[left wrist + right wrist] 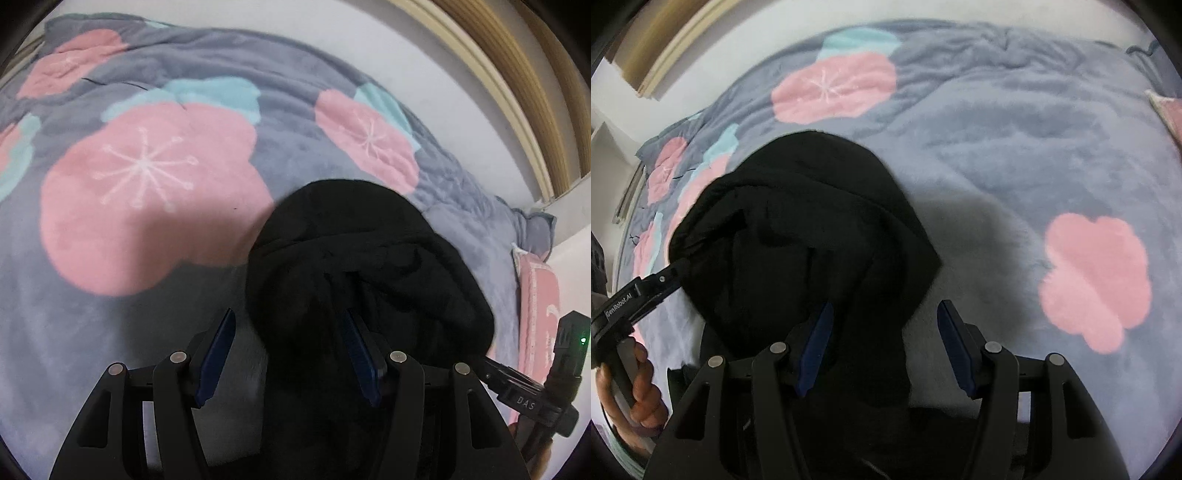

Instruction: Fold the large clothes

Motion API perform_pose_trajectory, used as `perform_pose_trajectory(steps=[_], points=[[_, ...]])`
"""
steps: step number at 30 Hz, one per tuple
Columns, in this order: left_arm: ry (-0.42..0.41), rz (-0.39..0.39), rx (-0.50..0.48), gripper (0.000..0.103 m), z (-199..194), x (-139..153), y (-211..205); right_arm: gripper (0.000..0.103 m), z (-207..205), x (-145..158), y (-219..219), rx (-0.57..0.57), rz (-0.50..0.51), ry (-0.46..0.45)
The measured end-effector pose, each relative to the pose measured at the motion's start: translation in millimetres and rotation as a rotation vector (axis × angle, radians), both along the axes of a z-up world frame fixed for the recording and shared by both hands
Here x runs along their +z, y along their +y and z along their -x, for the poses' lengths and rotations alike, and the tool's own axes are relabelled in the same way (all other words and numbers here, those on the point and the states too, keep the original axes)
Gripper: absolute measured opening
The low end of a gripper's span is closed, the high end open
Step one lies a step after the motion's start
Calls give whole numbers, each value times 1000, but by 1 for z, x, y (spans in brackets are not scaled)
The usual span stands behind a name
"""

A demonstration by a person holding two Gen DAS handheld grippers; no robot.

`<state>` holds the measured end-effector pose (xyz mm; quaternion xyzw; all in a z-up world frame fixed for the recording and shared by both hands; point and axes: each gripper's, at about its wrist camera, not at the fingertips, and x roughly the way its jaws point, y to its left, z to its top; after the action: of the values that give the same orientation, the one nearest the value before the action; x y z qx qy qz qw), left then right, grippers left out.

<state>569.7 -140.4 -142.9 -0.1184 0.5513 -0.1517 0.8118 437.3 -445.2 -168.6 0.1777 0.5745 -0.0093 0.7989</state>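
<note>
Left wrist view shows the bunched black fabric garment (362,266) on the grey plush floral blanket (110,332), both the left gripper (288,354) and right gripper (884,345) spread wide, so pinch matching edges before lifting evenly.

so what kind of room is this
Most likely a bedroom: a black garment lies on a bed spread with a plush grey blanket with pink flowers, a pink pillow at its edge, against a white wall.
</note>
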Motion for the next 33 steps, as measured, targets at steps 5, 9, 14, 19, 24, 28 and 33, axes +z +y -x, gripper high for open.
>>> perform_pose_trajectory(steps=[5,9,14,19,24,28,33], points=[[22,125,130,8,-13,1,41,7,13,23,-35,-81,-23,-122],[-19,380,24,10,12,26,72,7,42,31,-46,-73,-55,-186],[149,118,-40,21,1,-54,65,7,43,-41,-34,-39,-44,-44],[141,130,-70,24,1,-58,64,7,33,-54,-28,-2,-24,5],[38,-32,-191,54,36,-20,69,44,43,-20,-30,72,36,-11],[-20,11,-190,54,58,17,97,53,60,28,-31,109,48,-99],[-171,153,-169,54,45,72,86,53,35,77,-11,146,45,-224]])
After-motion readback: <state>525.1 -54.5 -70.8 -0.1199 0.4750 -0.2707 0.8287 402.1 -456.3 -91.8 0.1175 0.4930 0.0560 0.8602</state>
